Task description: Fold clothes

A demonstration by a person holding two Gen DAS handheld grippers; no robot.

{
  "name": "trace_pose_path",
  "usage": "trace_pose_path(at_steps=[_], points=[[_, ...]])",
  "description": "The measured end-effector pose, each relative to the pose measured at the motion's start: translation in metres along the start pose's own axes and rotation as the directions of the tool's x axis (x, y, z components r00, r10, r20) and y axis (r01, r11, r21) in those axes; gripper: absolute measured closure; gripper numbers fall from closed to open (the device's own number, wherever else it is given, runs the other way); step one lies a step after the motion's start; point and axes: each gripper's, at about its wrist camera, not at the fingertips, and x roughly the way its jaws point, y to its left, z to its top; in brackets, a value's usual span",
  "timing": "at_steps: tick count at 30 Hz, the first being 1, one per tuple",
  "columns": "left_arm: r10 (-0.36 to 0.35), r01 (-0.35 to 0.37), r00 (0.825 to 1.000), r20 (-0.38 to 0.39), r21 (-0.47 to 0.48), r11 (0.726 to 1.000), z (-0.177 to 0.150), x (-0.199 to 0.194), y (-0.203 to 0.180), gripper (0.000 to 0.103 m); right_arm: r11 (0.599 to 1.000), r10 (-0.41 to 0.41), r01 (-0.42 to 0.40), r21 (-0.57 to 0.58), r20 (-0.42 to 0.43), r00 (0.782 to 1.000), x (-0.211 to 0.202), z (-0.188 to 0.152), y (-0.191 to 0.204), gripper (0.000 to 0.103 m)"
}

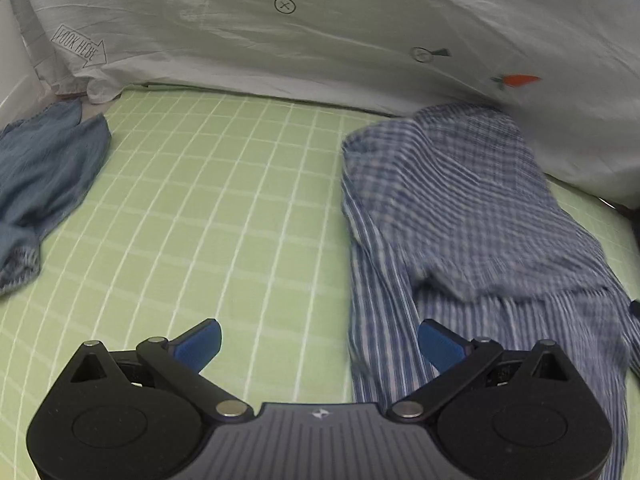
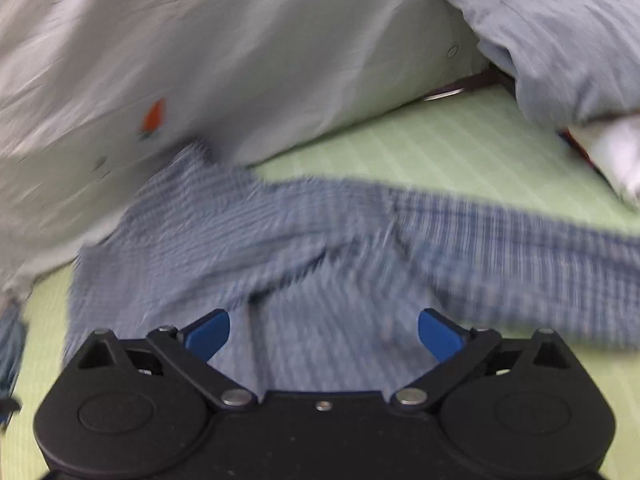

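Checked shirt (image 2: pixel 304 240) cloth lies crumpled under the right gripper (image 2: pixel 324 330), whose blue fingers (image 2: pixel 210 334) stand wide with nothing between them, though the blur makes it hard to tell whether they touch the cloth. The left gripper (image 1: pixel 320 346) also has its fingers (image 1: pixel 198 346) wide and empty, over bare green checked bed sheet (image 1: pixel 224 208) just beside the shirt's edge. Outward, the shirt spreads toward the bed's far edge against a white duvet (image 1: pixel 280 32), a blue garment (image 1: pixel 44 176) lies near the left edge, and a grey-blue pillow (image 2: pixel 560 40) fills the far right corner.
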Motion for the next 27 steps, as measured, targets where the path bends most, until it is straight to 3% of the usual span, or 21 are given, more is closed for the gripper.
trace_pose_path(at_steps=[5, 11, 13, 14, 16, 17, 21, 24, 27], points=[[0.042, -0.042, 0.999, 0.008, 0.008, 0.999, 0.038, 0.029, -0.011, 0.000, 0.997, -0.055, 0.053, -0.050, -0.029, 0.998, 0.052, 0.050, 0.000, 0.012], [0.034, -0.034, 0.999, -0.001, 0.043, 0.999, 0.055, 0.054, -0.024, 0.000, 0.999, -0.033, 0.030, -0.027, -0.110, 0.993, 0.099, 0.065, -0.007, 0.021], [0.038, -0.039, 0.999, 0.009, 0.056, 0.998, 0.056, 0.057, -0.025, 0.000, 1.000, -0.012, 0.014, 0.012, -0.137, 0.991, 0.106, 0.064, -0.011, 0.032], [0.041, -0.041, 0.999, 0.014, 0.056, 0.998, 0.057, 0.058, -0.025, 0.000, 1.000, -0.010, 0.013, 0.020, -0.144, 0.989, 0.108, 0.063, -0.012, 0.043], [0.044, -0.045, 0.999, 0.024, 0.043, 0.998, 0.059, 0.059, -0.023, 0.000, 0.999, -0.032, 0.032, 0.000, -0.140, 0.990, 0.106, 0.063, -0.010, 0.070], [0.045, -0.046, 0.999, 0.028, 0.034, 0.998, 0.061, 0.059, -0.021, 0.000, 1.000, -0.031, 0.031, -0.005, -0.133, 0.991, 0.102, 0.065, -0.010, 0.092], [0.050, -0.050, 0.998, 0.038, 0.002, 0.999, 0.067, 0.061, -0.014, 0.000, 1.000, 0.002, -0.002, -0.002, -0.044, 0.999, 0.075, 0.084, -0.013, 0.098], [0.053, -0.053, 0.998, 0.044, -0.007, 0.999, 0.071, 0.061, -0.010, 0.000, 0.994, -0.109, 0.109, -0.001, 0.042, 0.993, 0.060, 0.099, -0.023, 0.098], [0.044, -0.043, 0.998, 0.039, -0.031, 0.999, 0.072, 0.064, -0.008, 0.000, 0.976, -0.217, 0.218, 0.010, 0.127, 0.968, 0.044, 0.113, -0.032, 0.098]])
